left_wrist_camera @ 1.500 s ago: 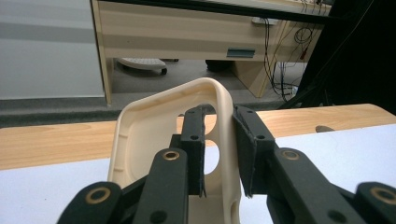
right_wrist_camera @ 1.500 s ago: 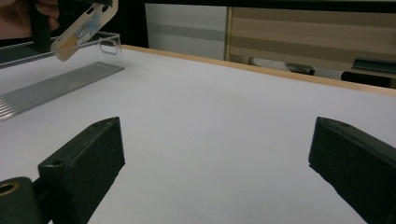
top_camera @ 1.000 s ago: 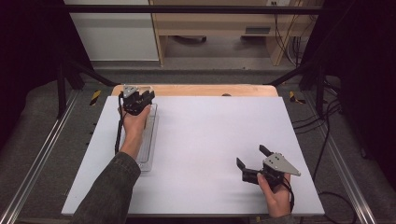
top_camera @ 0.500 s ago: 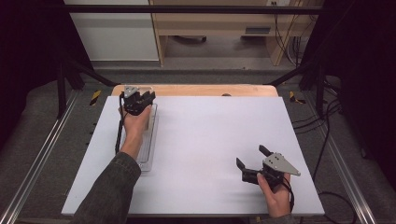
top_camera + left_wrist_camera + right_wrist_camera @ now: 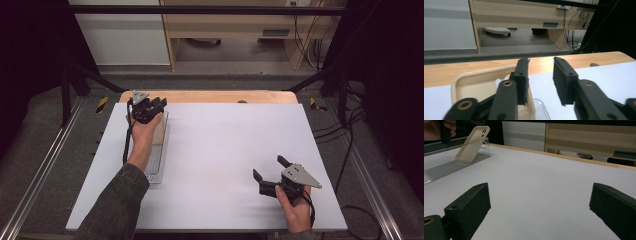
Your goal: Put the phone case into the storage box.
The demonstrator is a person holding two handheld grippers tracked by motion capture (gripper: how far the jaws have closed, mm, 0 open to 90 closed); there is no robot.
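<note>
The high view looks forward and down on the whole desk [image 5: 215, 150] from above its near edge. The left gripper view sits low at the far left corner, facing beyond the far edge. The right gripper view, near the near right corner, looks low across the desk toward the beige phone case [image 5: 471, 143], which all views share.

Overall light: dim room, white table [image 5: 225, 150] evenly lit from above.
Surroundings: near-black at left and right edges.
Shadows: soft, faint.
Glare: mild sheen on table.
Blur: near jaws soft in both gripper views.
</note>
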